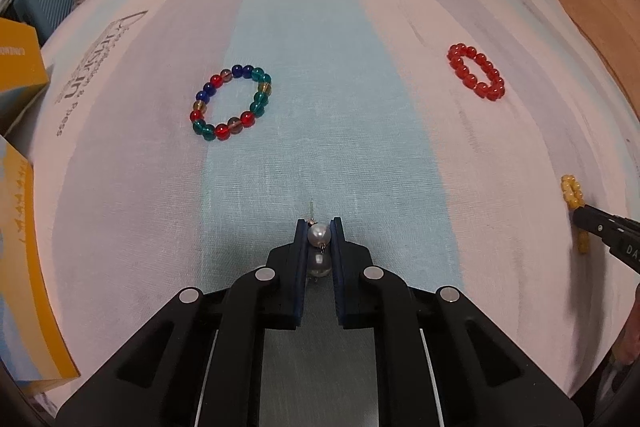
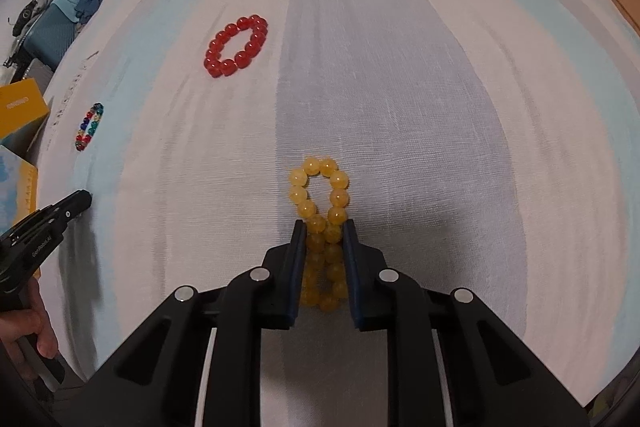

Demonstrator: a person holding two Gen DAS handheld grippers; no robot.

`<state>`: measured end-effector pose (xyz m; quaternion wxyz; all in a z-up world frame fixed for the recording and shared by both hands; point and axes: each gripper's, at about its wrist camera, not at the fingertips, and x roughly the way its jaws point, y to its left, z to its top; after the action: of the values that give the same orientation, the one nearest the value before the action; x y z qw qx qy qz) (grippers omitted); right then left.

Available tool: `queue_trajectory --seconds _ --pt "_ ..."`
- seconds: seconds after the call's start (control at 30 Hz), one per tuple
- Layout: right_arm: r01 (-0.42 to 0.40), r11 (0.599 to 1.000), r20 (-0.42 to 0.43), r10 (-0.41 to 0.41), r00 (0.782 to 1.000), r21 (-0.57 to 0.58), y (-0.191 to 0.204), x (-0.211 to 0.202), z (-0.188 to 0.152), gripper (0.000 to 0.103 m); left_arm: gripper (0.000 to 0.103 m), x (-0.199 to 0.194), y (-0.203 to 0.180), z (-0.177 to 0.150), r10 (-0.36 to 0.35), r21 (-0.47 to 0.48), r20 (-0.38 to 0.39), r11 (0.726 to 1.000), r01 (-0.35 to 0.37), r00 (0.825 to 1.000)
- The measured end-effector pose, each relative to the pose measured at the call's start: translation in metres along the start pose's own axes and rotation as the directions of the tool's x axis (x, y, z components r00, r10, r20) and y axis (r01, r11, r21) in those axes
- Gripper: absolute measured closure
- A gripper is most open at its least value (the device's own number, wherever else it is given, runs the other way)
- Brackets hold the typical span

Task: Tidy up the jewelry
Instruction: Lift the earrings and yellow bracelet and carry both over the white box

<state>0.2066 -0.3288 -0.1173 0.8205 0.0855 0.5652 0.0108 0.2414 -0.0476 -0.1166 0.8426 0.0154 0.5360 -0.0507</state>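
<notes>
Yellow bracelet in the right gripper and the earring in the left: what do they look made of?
Yellow bracelet: round, waxy, semi-translucent beads with cloudy patches, so likely stone or resin; I cannot tell which. Earring: two glossy white balls with sharp highlights, so pearl or imitation pearl, on a thin metal-looking post. Right gripper and left gripper are each clamped on their piece.

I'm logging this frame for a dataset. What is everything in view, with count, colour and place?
pearl earring: 1, white, pinched in the left tongs
yellow bracelet: 1, squeezed between the right tongs, loop sticking out ahead
red bracelet: 1, flat on the cloth
multicolour bracelet: 1, red, blue, green and amber, flat on the cloth
striped cloth: 1, pale blue, white and grey, under everything
yellow boxes: 2, far left edge
left tongs: 1, black
right tongs: 1, black
hand: 1, gripping the left handle
</notes>
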Motion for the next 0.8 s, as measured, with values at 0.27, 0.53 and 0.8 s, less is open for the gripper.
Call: queue_trajectory --seconds 0.27,0.53,0.8 --pt "-0.020 1.000 0.023 0.020 1.000 -0.002 0.004 -0.010 -0.002 0.086 0.093 -0.015 -0.003 0.002 -0.006 0.005 0.016 1.000 0.006 1.000" --pt "-0.028 1.000 0.036 0.028 0.999 -0.002 0.008 -0.019 -0.004 0.094 0.093 -0.028 -0.004 0.003 -0.006 0.006 0.026 1.000 0.006 1.000" --pt "-0.031 0.999 0.057 0.031 0.998 -0.008 0.012 -0.033 -0.005 0.094 0.093 -0.039 -0.005 0.002 -0.004 0.011 0.033 1.000 0.003 0.999"
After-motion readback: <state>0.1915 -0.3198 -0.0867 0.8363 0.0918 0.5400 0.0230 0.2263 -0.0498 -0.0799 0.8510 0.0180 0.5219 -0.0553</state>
